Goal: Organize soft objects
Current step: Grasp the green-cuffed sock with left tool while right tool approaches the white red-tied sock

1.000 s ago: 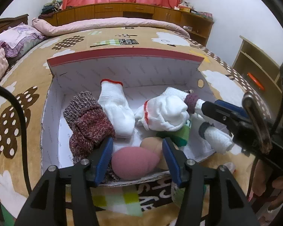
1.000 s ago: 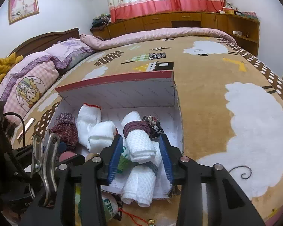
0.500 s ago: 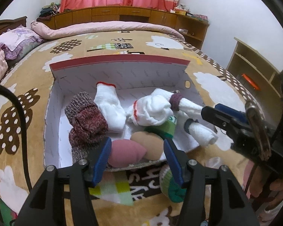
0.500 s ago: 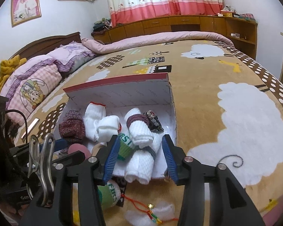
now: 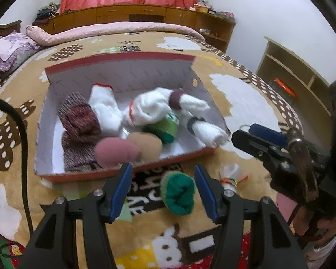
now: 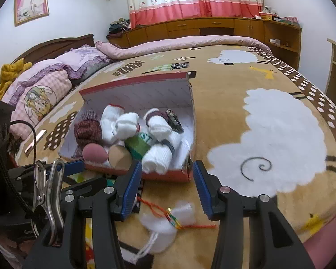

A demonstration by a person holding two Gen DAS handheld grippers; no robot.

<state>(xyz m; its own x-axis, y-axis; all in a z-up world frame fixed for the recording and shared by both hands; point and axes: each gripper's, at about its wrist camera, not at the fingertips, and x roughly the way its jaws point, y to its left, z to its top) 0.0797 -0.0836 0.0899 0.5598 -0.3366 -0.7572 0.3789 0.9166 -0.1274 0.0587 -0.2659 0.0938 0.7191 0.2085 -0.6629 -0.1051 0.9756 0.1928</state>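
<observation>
A red-rimmed box (image 5: 123,56) on the bed holds several soft things: a maroon knitted piece (image 5: 78,116), white rolled socks (image 5: 150,107), a pink sponge (image 5: 114,152), a tan sponge (image 5: 145,143) and a green roll (image 5: 165,127). In front of the box a green rolled sock (image 5: 178,192) lies on the blanket. My left gripper (image 5: 162,166) hangs open above it, its pads clear of it. Beside that lies a white pouch (image 6: 165,220) tied with coloured string. My right gripper (image 6: 166,164) stands open over the pouch, apart from it.
The patterned blanket (image 6: 268,134) spreads wide to the right of the box (image 6: 134,83). Pillows (image 6: 40,98) lie at the left by the headboard. A wooden shelf unit (image 5: 291,80) stands right of the bed. A black cable (image 5: 22,134) runs along the left side.
Both grippers have drawn back from the box toward the near edge. The right jaws widened around the white roll, which stays in the box. The green sock and pouch came into view.
</observation>
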